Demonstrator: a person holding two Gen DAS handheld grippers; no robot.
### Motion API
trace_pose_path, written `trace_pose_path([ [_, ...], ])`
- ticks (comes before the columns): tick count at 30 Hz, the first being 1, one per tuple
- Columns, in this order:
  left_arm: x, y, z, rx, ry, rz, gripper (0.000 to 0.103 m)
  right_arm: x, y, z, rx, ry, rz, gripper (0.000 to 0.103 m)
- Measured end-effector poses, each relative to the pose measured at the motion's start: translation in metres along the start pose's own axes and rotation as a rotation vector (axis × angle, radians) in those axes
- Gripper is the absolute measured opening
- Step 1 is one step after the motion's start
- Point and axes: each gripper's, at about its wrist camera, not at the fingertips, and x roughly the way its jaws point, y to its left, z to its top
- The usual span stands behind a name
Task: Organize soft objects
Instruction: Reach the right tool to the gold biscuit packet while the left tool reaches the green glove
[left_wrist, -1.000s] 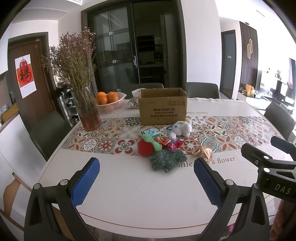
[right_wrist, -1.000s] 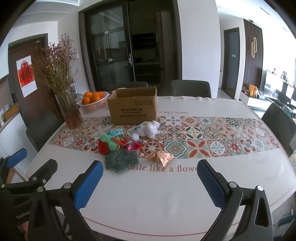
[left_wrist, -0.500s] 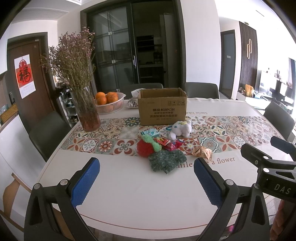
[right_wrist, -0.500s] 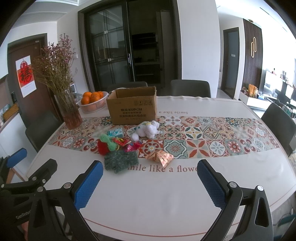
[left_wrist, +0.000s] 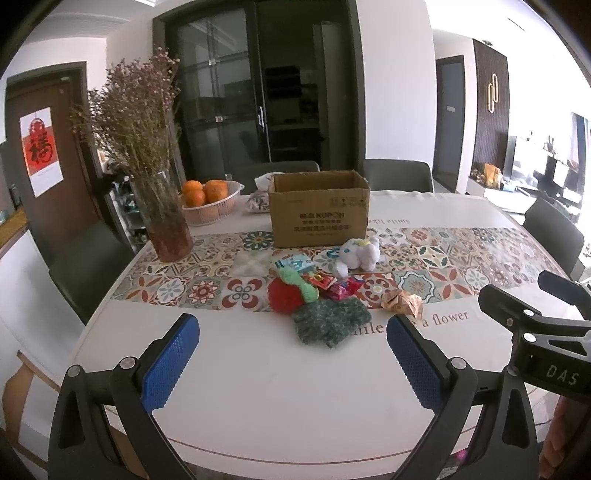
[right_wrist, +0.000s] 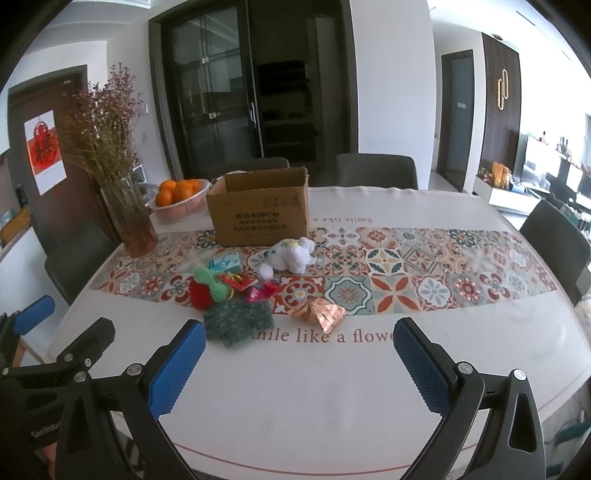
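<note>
A pile of small things lies mid-table: a dark green knitted piece (left_wrist: 330, 321) (right_wrist: 238, 320), a red pompom with a green knitted stem (left_wrist: 286, 293) (right_wrist: 201, 293), a white plush toy (left_wrist: 360, 254) (right_wrist: 291, 256), red candy wrappers (left_wrist: 338, 286) (right_wrist: 258, 291), a crumpled gold wrapper (left_wrist: 402, 302) (right_wrist: 319, 312) and a teal packet (left_wrist: 293, 263) (right_wrist: 223, 263). An open cardboard box (left_wrist: 319, 214) (right_wrist: 260, 212) stands behind them. My left gripper (left_wrist: 291, 354) and my right gripper (right_wrist: 299, 358) are both open and empty, held near the table's front edge, short of the pile.
A glass vase of dried flowers (left_wrist: 166, 225) (right_wrist: 135, 229) stands at the left, with a basket of oranges (left_wrist: 208, 203) (right_wrist: 179, 199) behind it. A tiled runner (left_wrist: 461, 258) crosses the white table (right_wrist: 314, 398). Chairs surround the table.
</note>
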Motion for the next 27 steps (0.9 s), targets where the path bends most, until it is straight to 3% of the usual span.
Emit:
trace_pose_path([
  [19, 0.088, 0.019, 0.017, 0.169, 0.119, -0.155, 0.103, 0.071, 0.021, 0.008, 0.096, 0.136, -0.117, 0.103],
  [27, 0.113, 0.004, 0.008, 0.204, 0.159, -0.146, 0.103, 0.098, 0.015, 0.004, 0.045, 0.196, -0.116, 0.103],
])
